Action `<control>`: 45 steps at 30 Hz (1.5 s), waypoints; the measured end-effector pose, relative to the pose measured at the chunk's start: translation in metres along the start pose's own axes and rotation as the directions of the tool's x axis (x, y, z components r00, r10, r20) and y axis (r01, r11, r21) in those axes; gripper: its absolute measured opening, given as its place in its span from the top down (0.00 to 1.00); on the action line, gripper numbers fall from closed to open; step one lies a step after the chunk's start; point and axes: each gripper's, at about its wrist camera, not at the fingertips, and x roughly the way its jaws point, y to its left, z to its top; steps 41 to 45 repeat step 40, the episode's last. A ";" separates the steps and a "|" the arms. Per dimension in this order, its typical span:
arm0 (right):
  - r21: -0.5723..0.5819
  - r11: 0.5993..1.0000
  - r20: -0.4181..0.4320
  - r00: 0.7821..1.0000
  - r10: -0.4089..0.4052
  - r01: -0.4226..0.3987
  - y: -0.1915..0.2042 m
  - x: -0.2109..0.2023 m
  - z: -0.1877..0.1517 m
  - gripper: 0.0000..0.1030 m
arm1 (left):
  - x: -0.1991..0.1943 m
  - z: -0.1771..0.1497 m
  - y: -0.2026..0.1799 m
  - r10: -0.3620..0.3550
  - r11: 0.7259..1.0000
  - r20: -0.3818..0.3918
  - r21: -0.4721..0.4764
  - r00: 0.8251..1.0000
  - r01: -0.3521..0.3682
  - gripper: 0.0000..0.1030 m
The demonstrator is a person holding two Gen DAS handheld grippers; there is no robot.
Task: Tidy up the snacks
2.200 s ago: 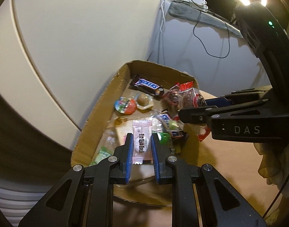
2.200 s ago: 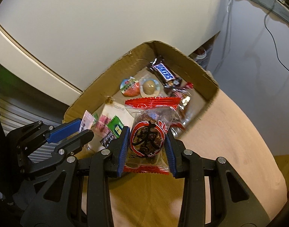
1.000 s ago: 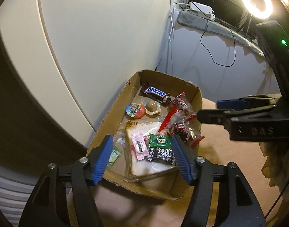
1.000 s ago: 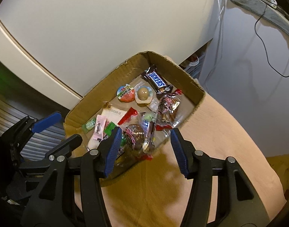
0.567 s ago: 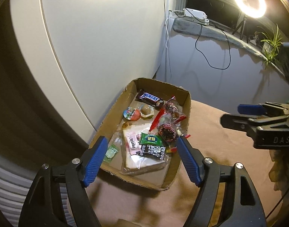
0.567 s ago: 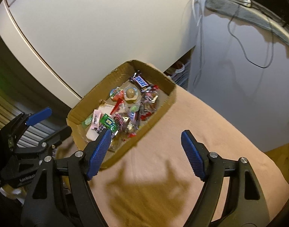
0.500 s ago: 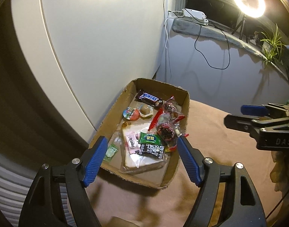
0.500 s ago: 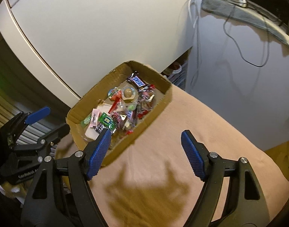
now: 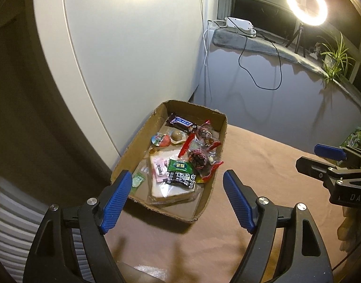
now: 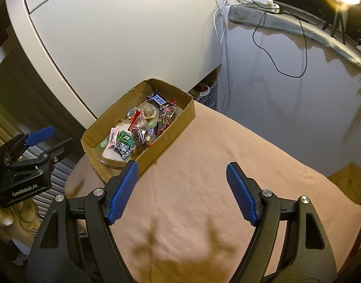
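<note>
An open cardboard box (image 9: pixel 218 118) sits at the far left of the brown-covered table (image 10: pixel 227 146). In it lie a Snickers bar (image 9: pixel 182 122), a pink sachet (image 9: pixel 158 170), a green packet (image 9: pixel 180 166), a red-trimmed clear packet (image 9: pixel 198 157) and several other snacks. My left gripper (image 9: pixel 177 176) hangs above the box's near end, its jaws still opening with nothing between them. My right gripper (image 10: pixel 182 165) stands open and empty over bare cloth to the right of the box (image 10: pixel 180 122). Each gripper also shows from the side in the other's view.
A white cabinet (image 9: pixel 133 59) rises right behind the box. A grey ledge carries a power strip (image 9: pixel 239 23) with a hanging black cable, a lit ring light (image 9: pixel 306 3) and a plant (image 9: pixel 336 56). A green wrapper (image 9: pixel 354 136) peeks in at the right edge.
Both grippers let go of their packets, the pink sachet and the red-trimmed one, which now lie in the box. Both opened wide and drew back and up from the box.
</note>
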 end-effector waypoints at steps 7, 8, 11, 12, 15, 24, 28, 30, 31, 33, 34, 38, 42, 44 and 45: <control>0.009 1.000 0.017 1.000 -0.008 0.008 0.000 -0.008 -0.005 0.23 | -0.007 -0.002 -0.003 0.000 1.000 0.004 -0.001 1.000 0.000 0.23; 0.008 1.000 0.018 1.000 -0.009 0.009 0.001 -0.009 -0.006 0.23 | -0.007 -0.002 -0.003 0.000 1.000 0.005 -0.001 1.000 0.000 0.23; 0.012 1.000 0.020 1.000 -0.012 0.012 0.001 -0.011 -0.007 0.23 | -0.009 -0.003 -0.005 -0.002 1.000 0.005 0.005 1.000 0.002 0.23; 0.014 1.000 0.019 1.000 -0.012 0.011 0.001 -0.011 -0.008 0.23 | -0.009 -0.003 -0.006 -0.003 1.000 0.005 0.008 1.000 0.003 0.23; 0.021 1.000 0.017 1.000 -0.015 0.014 0.001 -0.011 -0.010 0.23 | -0.010 -0.004 -0.007 -0.004 1.000 0.006 0.010 1.000 0.004 0.23; 0.031 0.999 0.016 1.000 -0.026 0.025 -0.002 -0.013 -0.013 0.23 | -0.009 -0.005 -0.010 -0.010 1.000 0.004 0.017 1.000 0.010 0.23; 0.041 0.999 0.013 1.000 -0.027 0.026 -0.004 -0.012 -0.015 0.23 | -0.009 -0.004 -0.011 -0.009 1.000 0.002 0.020 1.000 0.009 0.23; 0.044 0.999 0.012 1.000 -0.027 0.027 -0.004 -0.011 -0.015 0.23 | -0.009 -0.004 -0.011 -0.007 1.000 -0.001 0.019 1.000 0.007 0.23; 0.045 0.999 0.011 1.000 -0.028 0.027 -0.005 -0.011 -0.016 0.23 | -0.008 -0.004 -0.011 -0.006 1.000 -0.001 0.019 1.000 0.006 0.23; 0.046 0.999 0.009 1.000 -0.028 0.028 -0.006 -0.010 -0.016 0.23 | -0.007 -0.004 -0.012 -0.004 1.000 -0.003 0.020 1.000 0.004 0.23; 0.048 0.998 0.008 1.000 -0.029 0.029 -0.006 -0.010 -0.016 0.23 | -0.007 -0.003 -0.012 -0.004 1.000 -0.005 0.021 1.000 0.004 0.23; 0.055 0.998 0.002 1.000 -0.029 0.029 -0.009 -0.008 -0.017 0.23 | -0.006 -0.004 -0.014 0.000 1.000 -0.001 0.025 1.000 0.000 0.23; 0.059 0.998 -0.001 1.000 -0.031 0.031 -0.011 -0.007 -0.018 0.23 | -0.005 -0.004 -0.015 0.005 1.000 0.001 0.029 1.000 -0.005 0.23; 0.059 0.998 -0.001 1.000 -0.031 0.031 -0.011 -0.007 -0.018 0.23 | -0.005 -0.004 -0.015 0.005 1.000 0.001 0.029 1.000 -0.005 0.23; 0.059 0.998 -0.001 1.000 -0.031 0.031 -0.011 -0.007 -0.018 0.23 | -0.005 -0.004 -0.015 0.005 1.000 0.001 0.029 1.000 -0.005 0.23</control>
